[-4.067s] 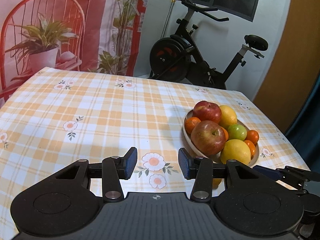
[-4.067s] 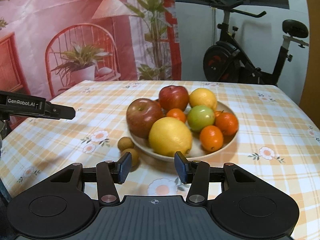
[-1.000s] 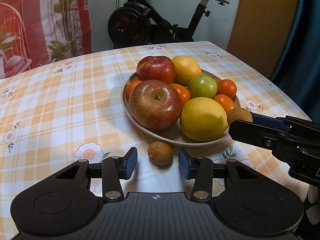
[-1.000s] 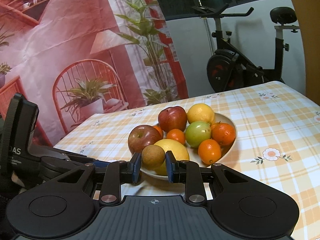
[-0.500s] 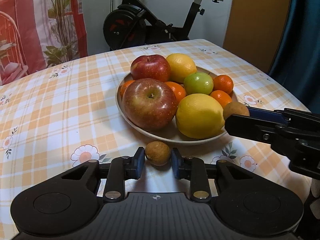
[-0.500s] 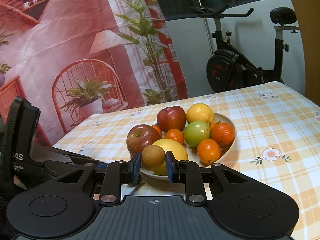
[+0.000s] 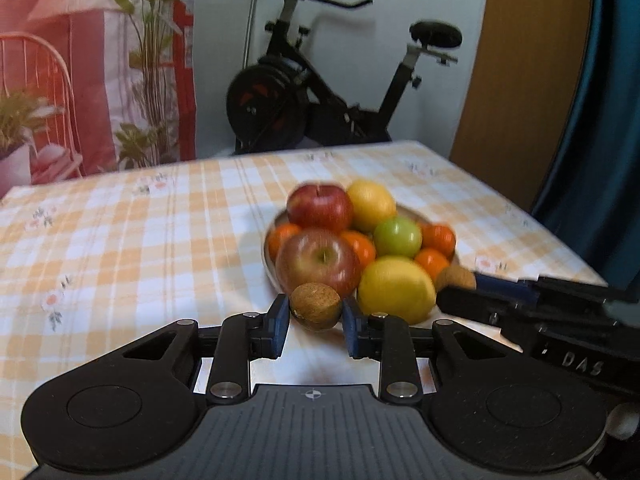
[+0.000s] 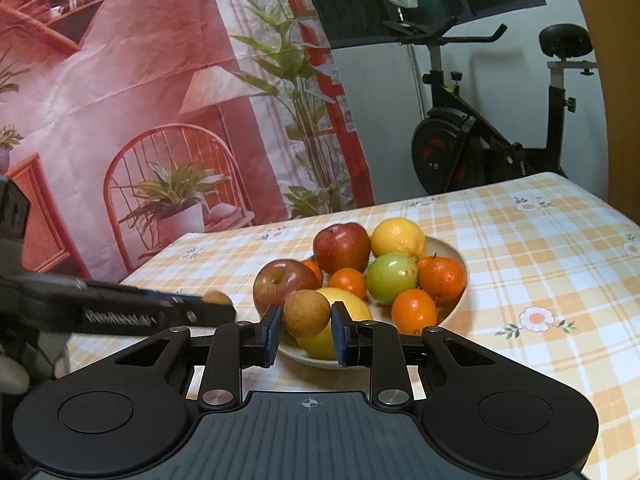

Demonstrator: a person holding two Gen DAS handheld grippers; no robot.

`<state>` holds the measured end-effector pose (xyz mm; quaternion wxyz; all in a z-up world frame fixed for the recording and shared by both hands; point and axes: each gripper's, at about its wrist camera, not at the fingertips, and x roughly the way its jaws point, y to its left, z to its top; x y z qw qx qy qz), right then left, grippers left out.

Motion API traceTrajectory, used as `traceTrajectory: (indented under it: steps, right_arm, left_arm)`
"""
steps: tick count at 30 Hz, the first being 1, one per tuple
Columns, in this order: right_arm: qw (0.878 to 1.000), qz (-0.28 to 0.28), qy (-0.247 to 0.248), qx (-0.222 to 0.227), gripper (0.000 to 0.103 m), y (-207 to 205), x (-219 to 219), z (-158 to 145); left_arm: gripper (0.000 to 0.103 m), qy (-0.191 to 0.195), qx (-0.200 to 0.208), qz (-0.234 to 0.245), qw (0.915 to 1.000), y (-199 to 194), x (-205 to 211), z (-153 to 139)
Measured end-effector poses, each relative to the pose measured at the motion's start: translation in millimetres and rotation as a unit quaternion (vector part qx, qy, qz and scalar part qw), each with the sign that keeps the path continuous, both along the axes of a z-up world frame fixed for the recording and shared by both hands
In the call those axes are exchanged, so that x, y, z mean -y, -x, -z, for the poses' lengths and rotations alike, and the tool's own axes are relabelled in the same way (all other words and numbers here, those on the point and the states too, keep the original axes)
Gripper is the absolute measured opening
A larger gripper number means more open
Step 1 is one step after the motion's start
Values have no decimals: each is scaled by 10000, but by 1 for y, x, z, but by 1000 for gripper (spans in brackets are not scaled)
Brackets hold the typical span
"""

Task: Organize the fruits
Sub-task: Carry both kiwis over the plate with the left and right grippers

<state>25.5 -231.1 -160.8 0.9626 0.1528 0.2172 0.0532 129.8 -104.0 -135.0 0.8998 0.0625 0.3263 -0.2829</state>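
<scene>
Two grippers, each pinching one small brown fruit: left gripper point(image 7: 316, 318) w/ brown fruit point(image 7: 316, 306), right gripper point(image 8: 303, 330) w/ second brown fruit point(image 8: 307, 312), both held near the bowl point(image 8: 448, 250).

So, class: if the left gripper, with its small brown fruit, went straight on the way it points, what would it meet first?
Probably the near red apple at the plate's front edge. The left gripper, shut on the small brown fruit, points right at it, though blur leaves the gap unclear.
</scene>
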Motion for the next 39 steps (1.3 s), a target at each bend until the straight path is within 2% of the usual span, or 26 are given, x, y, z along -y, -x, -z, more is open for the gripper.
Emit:
traceTrajectory:
  steps: [7, 14, 25, 39]
  right_arm:
    - [9997, 203, 70, 135, 24, -1, 12, -9]
    - [9978, 516, 395, 137, 24, -5, 28, -5]
    - [9962, 531, 674, -141, 24, -14, 29, 21]
    - [9978, 398, 482, -241, 24, -20, 33, 29]
  left_arm:
    - [30, 114, 436, 65, 9990, -5, 11, -29]
    - [30, 78, 584, 300, 9978, -17, 36, -35]
    - [30, -154, 233, 639, 9976, -35, 67, -11]
    - [30, -282, -166, 761, 9966, -53, 89, 7]
